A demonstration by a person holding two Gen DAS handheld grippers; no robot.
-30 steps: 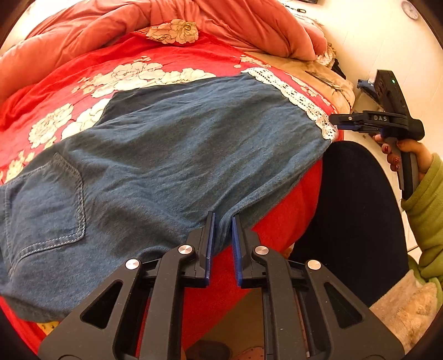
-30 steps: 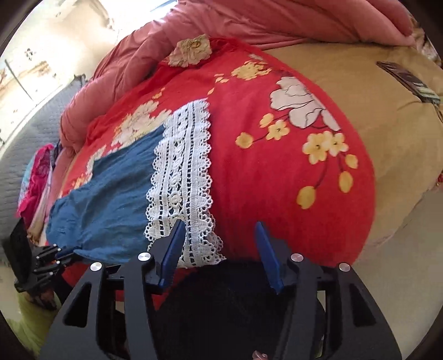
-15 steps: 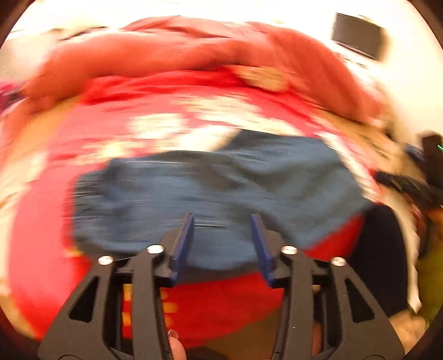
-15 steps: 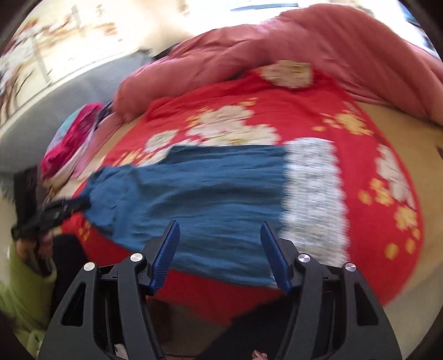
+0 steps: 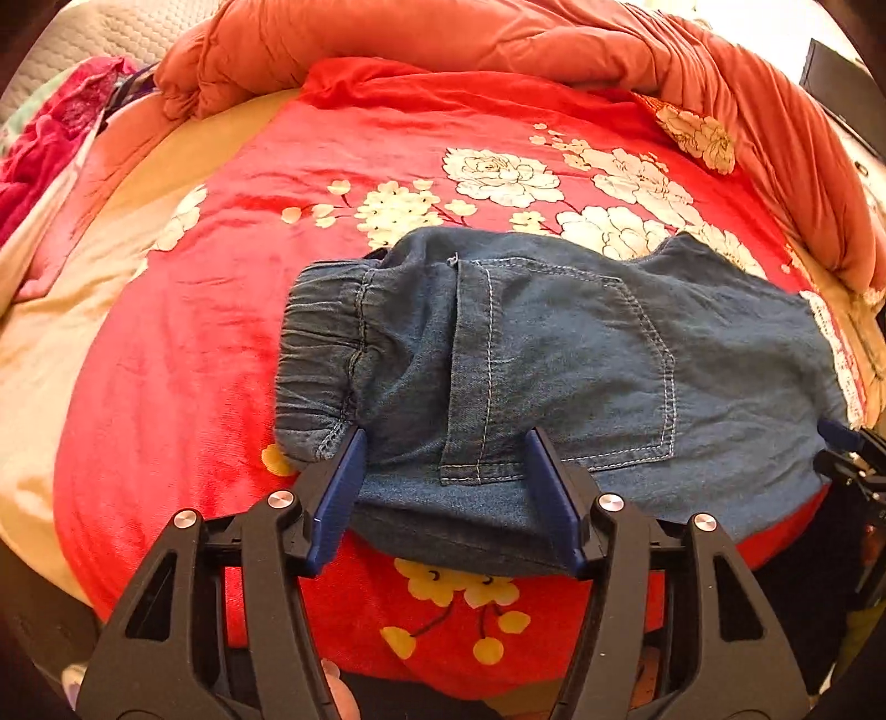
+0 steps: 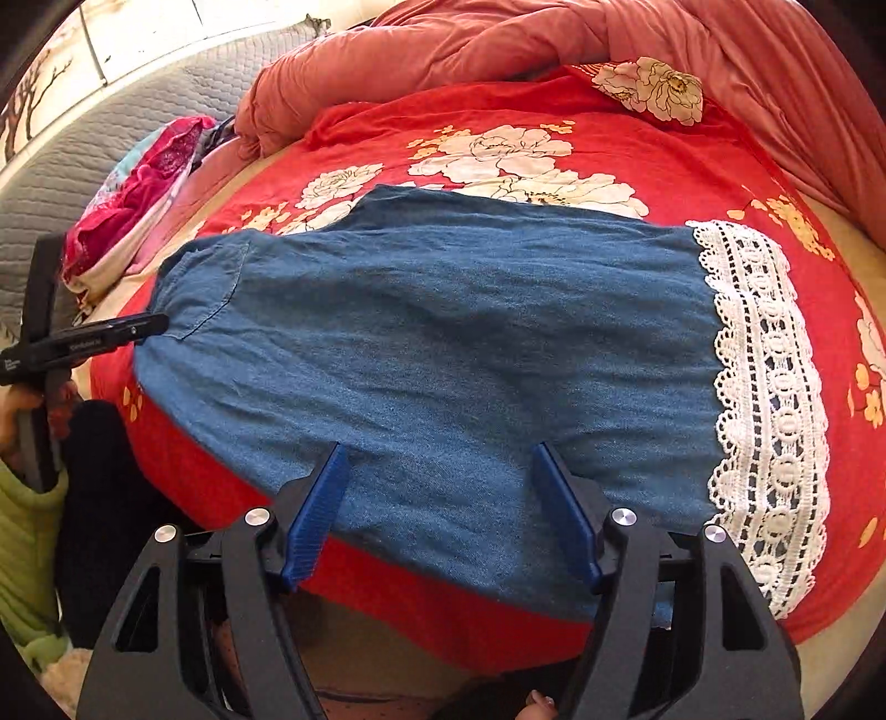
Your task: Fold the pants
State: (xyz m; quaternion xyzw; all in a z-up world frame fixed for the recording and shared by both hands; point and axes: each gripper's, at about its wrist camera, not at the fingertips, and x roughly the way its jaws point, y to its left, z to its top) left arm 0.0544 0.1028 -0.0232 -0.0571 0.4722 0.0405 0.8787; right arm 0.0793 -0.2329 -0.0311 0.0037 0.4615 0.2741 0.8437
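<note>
Blue denim pants [image 5: 554, 354] with an elastic waistband [image 5: 315, 354] and a white lace hem [image 6: 769, 387] lie flat across the red floral bedspread, folded lengthwise. My left gripper [image 5: 446, 459] is open, its jaws straddling the near edge of the pants by the back pocket [image 5: 565, 365], close to the waistband. My right gripper [image 6: 443, 471] is open over the near edge of the leg part [image 6: 443, 343], left of the lace hem. Each gripper shows in the other's view: the left one [image 6: 83, 343] at the waist end, the right one [image 5: 847, 448] at the hem end.
The red floral bedspread [image 5: 387, 138] covers the bed. A bunched pink-orange quilt [image 5: 498, 39] lies along the far side. Pink and magenta clothes [image 6: 144, 188] sit at the far left. The bed's near edge drops off just below the grippers.
Both grippers have shifted left along the pants' near edge. The left one, nearly shut a second ago, has opened and now sits by the waistband; the right one moved from the lace hem to mid-leg.
</note>
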